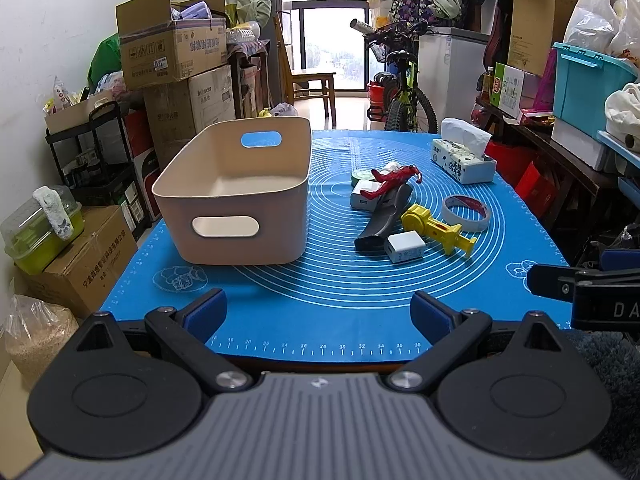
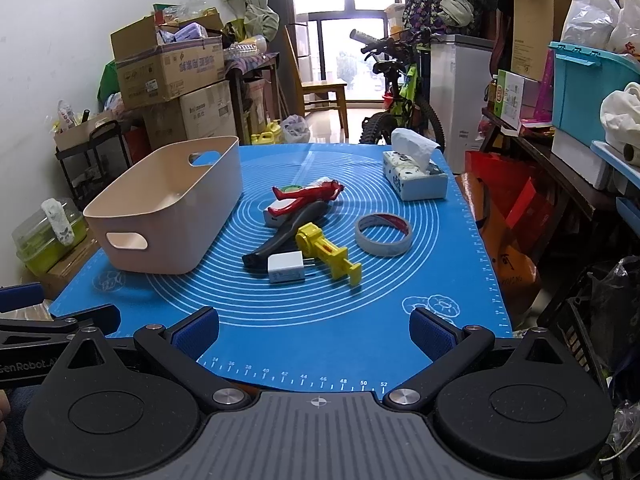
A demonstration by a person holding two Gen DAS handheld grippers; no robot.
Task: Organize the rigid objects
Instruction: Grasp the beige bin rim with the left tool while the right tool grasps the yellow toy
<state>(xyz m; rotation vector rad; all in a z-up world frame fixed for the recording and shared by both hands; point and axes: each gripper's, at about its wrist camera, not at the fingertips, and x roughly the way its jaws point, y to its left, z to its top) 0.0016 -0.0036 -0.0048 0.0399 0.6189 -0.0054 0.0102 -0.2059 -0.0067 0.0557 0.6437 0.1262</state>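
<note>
left gripper: black arms, blue ribbed pads, fingers spread wide, nothing between them; hovers over near edge of the blue silicone mat.
right gripper: same build, fingers spread wide, nothing held; also at the mat's near edge.
mat: flat, matte, printed with white concentric rings and a ruler scale along the near edge; landmark for the rest.
white plug adapter: small glossy plastic block, metal prongs pointing right; nearest item, near mat centre.
yellow plastic toy: round hub at one end, stepped shaft with a red strip; just right of the adapter, touching or nearly so.
dark grey handled tool: smooth tapered plastic, lies diagonally; behind the adapter, its near end beside it.
roll of white tape: wide ring, red inner face, lying flat; right of centre, apart from the toy.
red plastic figurine: thin, glossy, lies across the tool's far end and a small white box.
green-rimmed round tin: partly hidden behind the figurine.
beige plastic storage bin: rounded rectangle, smooth walls, oval handle cutouts on both ends; on the mat's left half, interior looks bare.
tissue box: printed soft pack, white tissue sticking up; mat's far right corner.
</note>
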